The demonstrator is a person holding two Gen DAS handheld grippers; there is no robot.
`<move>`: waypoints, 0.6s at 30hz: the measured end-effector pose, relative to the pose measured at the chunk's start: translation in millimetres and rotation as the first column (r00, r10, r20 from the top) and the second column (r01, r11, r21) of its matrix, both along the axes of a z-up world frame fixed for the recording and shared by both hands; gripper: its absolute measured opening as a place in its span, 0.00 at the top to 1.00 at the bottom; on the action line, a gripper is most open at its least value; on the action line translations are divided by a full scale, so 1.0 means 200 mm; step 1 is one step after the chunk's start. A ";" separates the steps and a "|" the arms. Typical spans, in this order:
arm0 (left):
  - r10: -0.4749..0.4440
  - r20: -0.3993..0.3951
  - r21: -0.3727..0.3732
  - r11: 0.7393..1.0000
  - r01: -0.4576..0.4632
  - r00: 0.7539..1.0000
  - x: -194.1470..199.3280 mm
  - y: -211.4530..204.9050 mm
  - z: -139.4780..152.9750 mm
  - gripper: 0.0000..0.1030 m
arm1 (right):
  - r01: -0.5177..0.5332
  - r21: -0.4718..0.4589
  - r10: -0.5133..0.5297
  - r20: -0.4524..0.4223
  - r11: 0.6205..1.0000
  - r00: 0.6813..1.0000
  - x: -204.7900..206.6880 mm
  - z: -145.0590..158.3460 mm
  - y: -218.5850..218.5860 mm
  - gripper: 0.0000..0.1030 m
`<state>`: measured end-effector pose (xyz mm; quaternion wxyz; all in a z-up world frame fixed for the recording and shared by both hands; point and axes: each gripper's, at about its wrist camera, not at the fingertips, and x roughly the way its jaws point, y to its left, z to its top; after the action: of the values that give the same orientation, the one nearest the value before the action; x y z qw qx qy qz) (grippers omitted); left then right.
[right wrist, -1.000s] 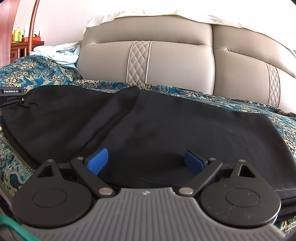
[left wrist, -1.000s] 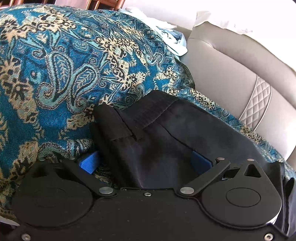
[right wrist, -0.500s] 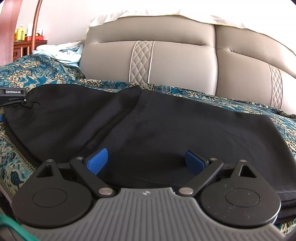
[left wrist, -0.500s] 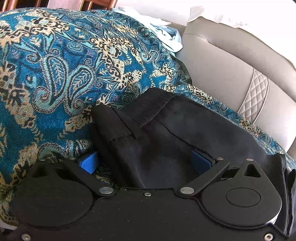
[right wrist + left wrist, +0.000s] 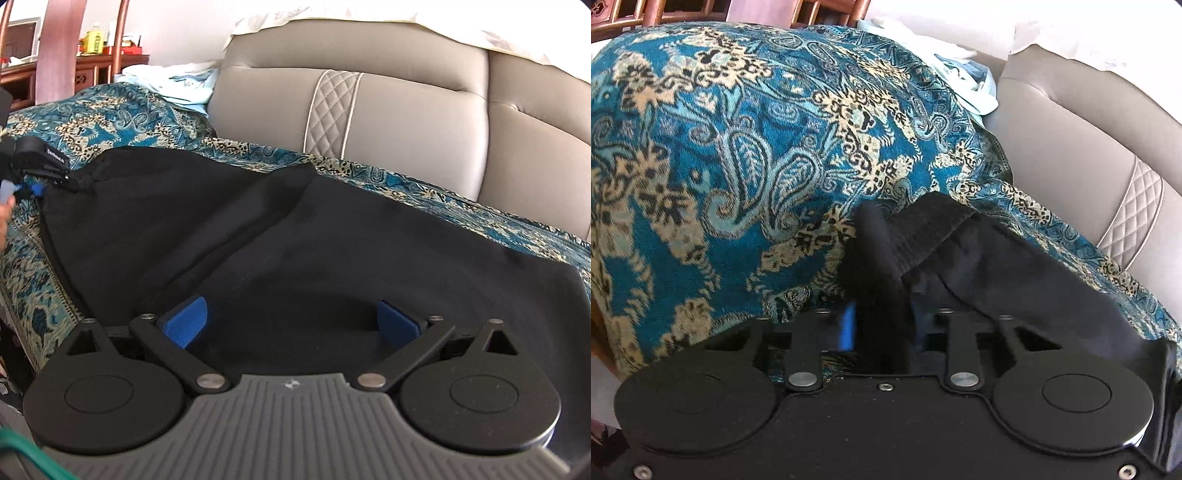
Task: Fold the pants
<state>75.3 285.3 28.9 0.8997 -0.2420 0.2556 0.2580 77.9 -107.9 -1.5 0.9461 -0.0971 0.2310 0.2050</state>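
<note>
left gripper [image 5: 881,325] jaws closing, pinching pants [image 5: 295,251] waistband at sofa cover's [image 5: 701,166] left edge; right gripper [image 5: 291,325] jaws opening wide — fabric between, ungripped

Left gripper [image 5: 881,325] jaws closing, nearly together on dark cloth — right gripper [image 5: 291,325] jaws opening wide.

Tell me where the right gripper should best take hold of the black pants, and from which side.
Probably the near edge of the black pants, which lies between the right gripper's wide, opening jaws. Come in low from the sofa's front, since the cloth lies flat on the blue patterned throw and only that edge offers a pinchable fold. The left gripper, jaws closing, already pinches the waistband end.
</note>
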 end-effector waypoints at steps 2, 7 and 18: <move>0.004 0.018 -0.031 1.000 -0.003 1.000 -0.02 0.02 0.05 0.85 | -0.021 -0.023 0.020 -0.015 1.000 1.000 0.02 0.02 0.01 0.00; -0.009 0.114 -0.046 0.999 0.015 0.993 -0.05 -0.01 0.24 0.86 | -0.076 0.011 0.077 -0.107 0.997 0.991 0.08 0.08 -0.05 0.01; -0.407 0.242 0.212 0.908 0.362 0.881 0.04 -0.63 0.66 0.87 | 0.082 0.215 -0.009 -0.318 0.973 0.948 0.25 0.20 -0.46 0.00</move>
<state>82.7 159.8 161.2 0.9765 -0.1471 0.1468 0.0566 128.5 -199.1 38.8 0.9066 0.0503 0.3561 0.2208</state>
